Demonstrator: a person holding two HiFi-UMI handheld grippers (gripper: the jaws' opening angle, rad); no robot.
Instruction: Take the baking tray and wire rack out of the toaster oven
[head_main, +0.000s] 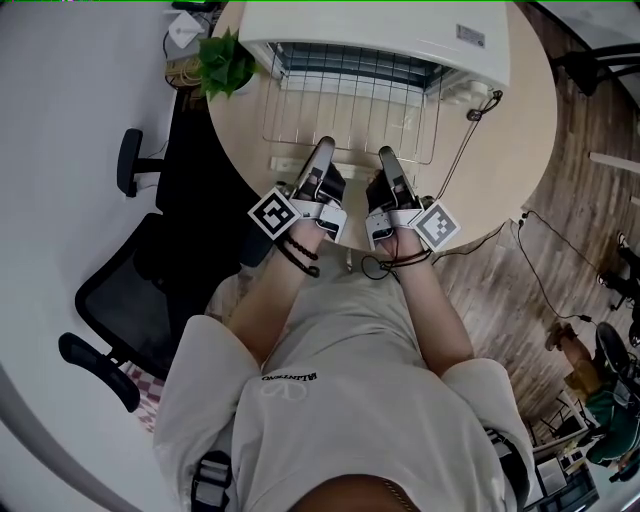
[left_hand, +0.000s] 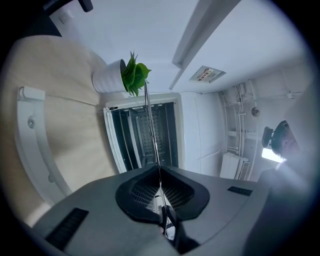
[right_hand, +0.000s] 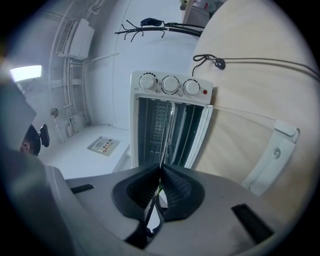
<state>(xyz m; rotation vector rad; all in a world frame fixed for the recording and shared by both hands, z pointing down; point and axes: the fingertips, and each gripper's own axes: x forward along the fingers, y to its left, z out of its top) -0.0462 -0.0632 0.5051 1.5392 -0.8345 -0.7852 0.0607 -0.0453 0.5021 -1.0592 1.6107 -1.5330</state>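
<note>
The white toaster oven (head_main: 400, 30) stands at the far side of the round table with its door (head_main: 290, 163) folded down flat. The wire rack (head_main: 350, 110) sticks far out of the oven mouth, over the door. My left gripper (head_main: 323, 150) is shut on the rack's front edge left of middle, and my right gripper (head_main: 388, 155) is shut on it right of middle. In the left gripper view the rack (left_hand: 151, 135) runs edge-on from the jaws (left_hand: 160, 192) into the oven (left_hand: 125, 140). The right gripper view shows the same rack (right_hand: 166, 135), jaws (right_hand: 160, 187) and knobs (right_hand: 170, 85). No baking tray shows.
A potted plant (head_main: 225, 62) sits left of the oven. The oven's cable (head_main: 470, 140) trails over the table (head_main: 530, 130) to the right and down to the floor. A black office chair (head_main: 130, 270) stands left of the person. The table's near edge is under the person's wrists.
</note>
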